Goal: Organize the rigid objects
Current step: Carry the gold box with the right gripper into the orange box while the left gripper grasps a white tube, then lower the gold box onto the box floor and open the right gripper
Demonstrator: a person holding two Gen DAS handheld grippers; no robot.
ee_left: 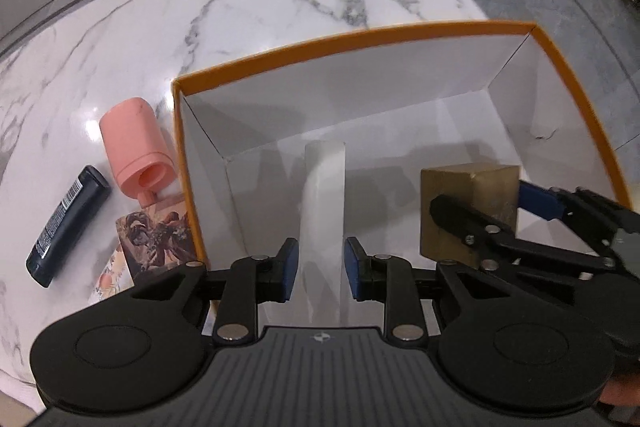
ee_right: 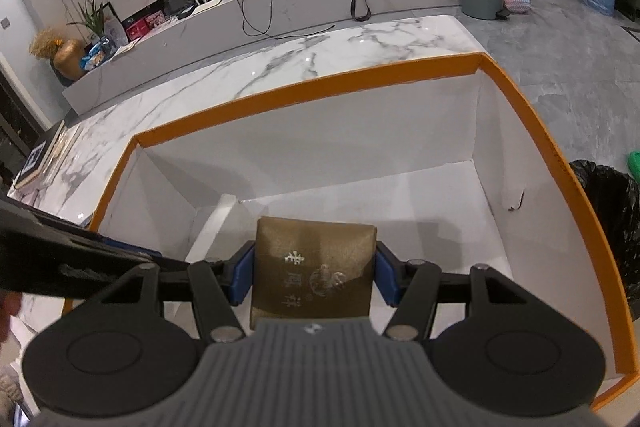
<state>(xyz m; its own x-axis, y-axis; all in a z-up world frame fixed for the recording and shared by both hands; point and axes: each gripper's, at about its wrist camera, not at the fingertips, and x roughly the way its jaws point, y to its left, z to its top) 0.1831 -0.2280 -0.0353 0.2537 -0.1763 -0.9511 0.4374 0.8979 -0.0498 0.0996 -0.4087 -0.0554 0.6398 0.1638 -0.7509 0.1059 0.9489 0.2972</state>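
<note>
An open white box with an orange rim (ee_left: pixel 360 41) (ee_right: pixel 304 89) stands on the marble table. My left gripper (ee_left: pixel 322 273) is inside it near the left wall, shut on a white tube (ee_left: pixel 324 195) that points away from the camera. The tube shows faintly in the right wrist view (ee_right: pixel 218 219). My right gripper (ee_right: pixel 316 277) (ee_left: pixel 496 211) is lowered into the box to the right of it, shut on a gold box (ee_right: pixel 316 263) (ee_left: pixel 468 195) with pale printed characters. The left gripper's black body (ee_right: pixel 72 259) enters the right wrist view from the left.
Outside the box's left wall lie a pink bottle (ee_left: pixel 136 147), a black tube with a barcode (ee_left: pixel 68 227) and an illustrated carton (ee_left: pixel 156 239). A book (ee_right: pixel 36 163) lies at the table's far left. A black bin bag (ee_right: pixel 608 211) sits right of the box.
</note>
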